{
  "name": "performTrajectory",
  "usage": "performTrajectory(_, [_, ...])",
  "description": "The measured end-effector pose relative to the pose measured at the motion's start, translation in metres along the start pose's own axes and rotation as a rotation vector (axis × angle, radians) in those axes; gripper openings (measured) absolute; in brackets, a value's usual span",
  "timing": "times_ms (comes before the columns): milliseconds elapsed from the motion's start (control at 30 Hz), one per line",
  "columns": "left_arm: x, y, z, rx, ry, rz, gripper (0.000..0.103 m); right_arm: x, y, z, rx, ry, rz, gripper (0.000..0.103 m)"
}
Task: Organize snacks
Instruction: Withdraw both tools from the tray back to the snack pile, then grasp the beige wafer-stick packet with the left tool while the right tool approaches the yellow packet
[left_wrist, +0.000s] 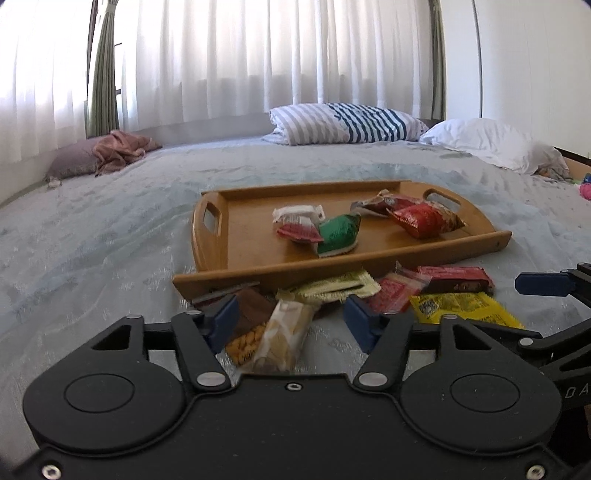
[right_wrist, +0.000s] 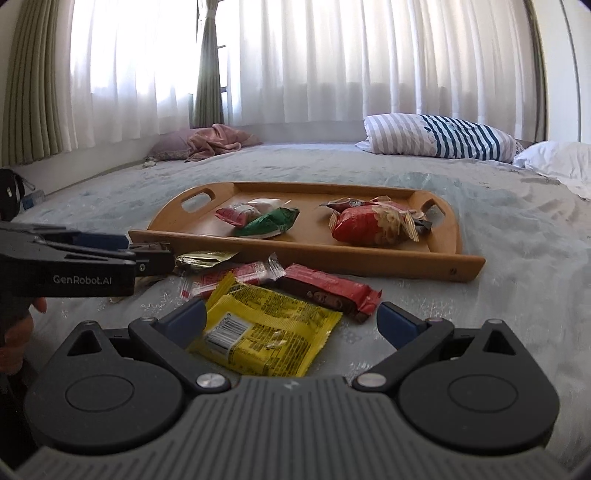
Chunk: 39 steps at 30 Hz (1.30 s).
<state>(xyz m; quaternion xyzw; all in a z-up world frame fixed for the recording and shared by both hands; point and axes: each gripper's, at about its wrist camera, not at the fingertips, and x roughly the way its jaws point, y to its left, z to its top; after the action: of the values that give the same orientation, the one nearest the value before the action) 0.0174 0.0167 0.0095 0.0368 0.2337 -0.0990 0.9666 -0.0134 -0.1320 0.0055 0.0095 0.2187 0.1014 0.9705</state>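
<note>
My left cam shows something the right one can't: a see-through pack of orange crackers (left_wrist: 246, 341) and a cream-wrapped snack (left_wrist: 282, 338) sitting between the left gripper (left_wrist: 290, 319) fingers. The jaws are about half open, and I can't tell if the left pad is touching the crackers.

The right cam gets the yellow packet (right_wrist: 266, 332) instead, printed side up, lying flat on the bedspread (right_wrist: 480, 314) inside the right gripper (right_wrist: 291, 319). Those jaws are wide apart, gripping nothing.

Loose on the bed beside the yellow one are a red-and-white bar (right_wrist: 236, 278) and a red-brown bar (right_wrist: 328, 291).

The wooden tray (right_wrist: 369, 258) behind them holds a green pack (right_wrist: 271, 221), a pink one (right_wrist: 232, 216) and a red bag (right_wrist: 365, 225).
</note>
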Motion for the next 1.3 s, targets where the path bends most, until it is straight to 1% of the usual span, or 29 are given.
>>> performTrajectory(33, [0.000,0.001,-0.001,-0.009,0.007,-0.002,0.053,-0.001,0.001,-0.001,0.009,-0.003,0.002,0.103])
performTrajectory(100, [0.001,0.003,-0.002,-0.024,0.020,-0.008,0.051,-0.003,0.002,-0.002,0.020,-0.008,0.012,0.103])
performTrajectory(200, [0.000,0.005,-0.004,-0.029,0.026,-0.006,0.051,-0.004,0.006,-0.005,0.007,-0.010,0.025,0.103])
performTrajectory(333, [0.002,0.006,-0.006,-0.032,0.039,-0.004,0.051,-0.003,0.012,-0.008,-0.005,-0.007,0.019,0.103])
performTrajectory(467, [0.000,0.006,-0.006,-0.044,0.037,0.006,0.051,-0.003,0.015,-0.009,0.029,-0.015,-0.026,0.103])
performTrajectory(633, [0.001,0.007,-0.006,-0.053,0.047,0.012,0.051,-0.004,0.019,-0.011,0.070,-0.030,-0.057,0.103])
performTrajectory(767, [0.001,0.008,-0.006,-0.062,0.049,0.007,0.051,-0.004,0.020,-0.012,0.092,-0.029,-0.054,0.103])
performTrajectory(967, [0.001,0.010,-0.007,-0.066,0.051,0.001,0.051,0.001,0.025,-0.011,0.083,-0.020,-0.057,0.103])
performTrajectory(1000, [0.001,0.010,-0.007,-0.068,0.052,-0.001,0.047,0.002,0.026,-0.010,0.081,-0.018,-0.059,0.103])
performTrajectory(1033, [0.001,0.010,-0.007,-0.071,0.057,-0.005,0.039,0.003,0.027,-0.010,0.078,-0.016,-0.064,0.103])
performTrajectory(1067, [0.000,0.010,-0.006,-0.077,0.063,-0.010,0.035,0.004,0.027,-0.010,0.075,-0.015,-0.068,0.103])
performTrajectory(1133, [0.000,0.010,-0.006,-0.086,0.071,-0.022,0.025,0.005,0.028,-0.009,0.074,-0.014,-0.073,0.103])
performTrajectory(1300, [-0.005,0.008,-0.005,-0.101,0.085,-0.034,0.024,0.006,0.027,-0.009,0.086,-0.008,-0.074,0.102])
